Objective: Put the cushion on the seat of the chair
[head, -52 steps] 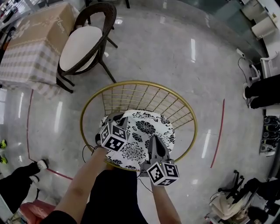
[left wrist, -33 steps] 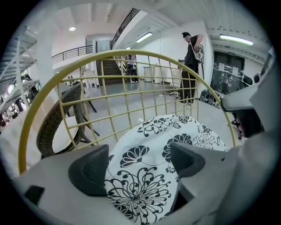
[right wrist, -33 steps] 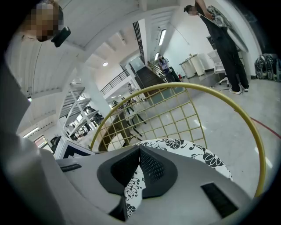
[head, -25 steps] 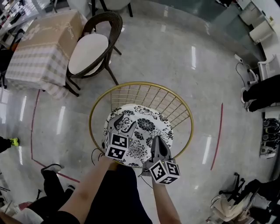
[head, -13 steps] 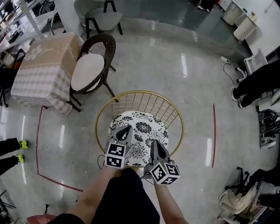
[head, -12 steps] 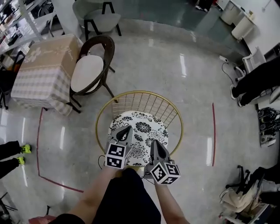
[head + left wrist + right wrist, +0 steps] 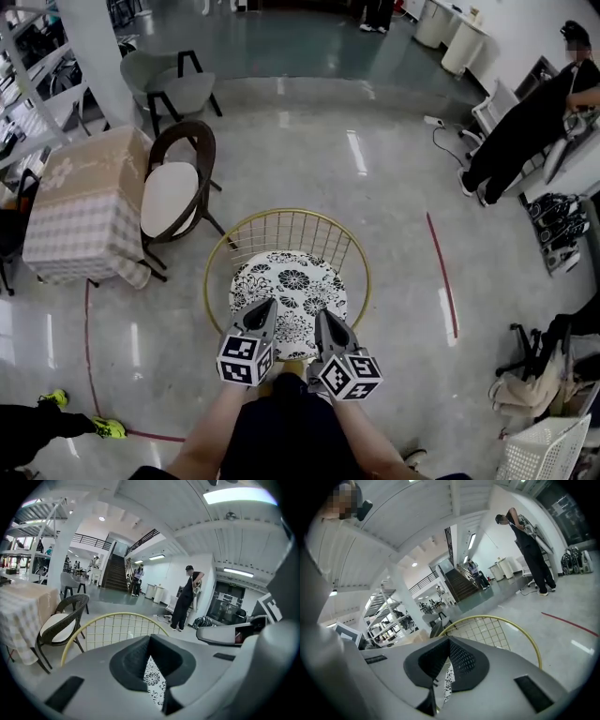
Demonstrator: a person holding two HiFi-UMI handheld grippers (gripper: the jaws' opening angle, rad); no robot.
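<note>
The round white cushion with black flowers (image 7: 289, 292) lies flat on the seat of the gold wire chair (image 7: 286, 215). Both grippers hang above its near edge and touch nothing. My left gripper (image 7: 265, 307) is shut and empty; in the left gripper view its jaws (image 7: 150, 639) meet at the tips, and a strip of cushion (image 7: 153, 678) shows below them. My right gripper (image 7: 322, 317) is shut and empty too; in the right gripper view (image 7: 449, 642) a sliver of cushion (image 7: 447, 680) shows under the closed tips, with the chair's gold rim (image 7: 506, 620) beyond.
A dark wicker chair with a white pad (image 7: 173, 192) stands at the left beside a table with a checked cloth (image 7: 80, 202). A grey chair (image 7: 178, 89) is farther back. A red floor line (image 7: 441, 272), a person in black (image 7: 525, 122) and a white basket (image 7: 553, 455) are at the right.
Both grippers have lifted off the cushion and drawn back toward the person. The left jaws have closed. The cushion stays on the gold chair's seat, and the view has risen.
</note>
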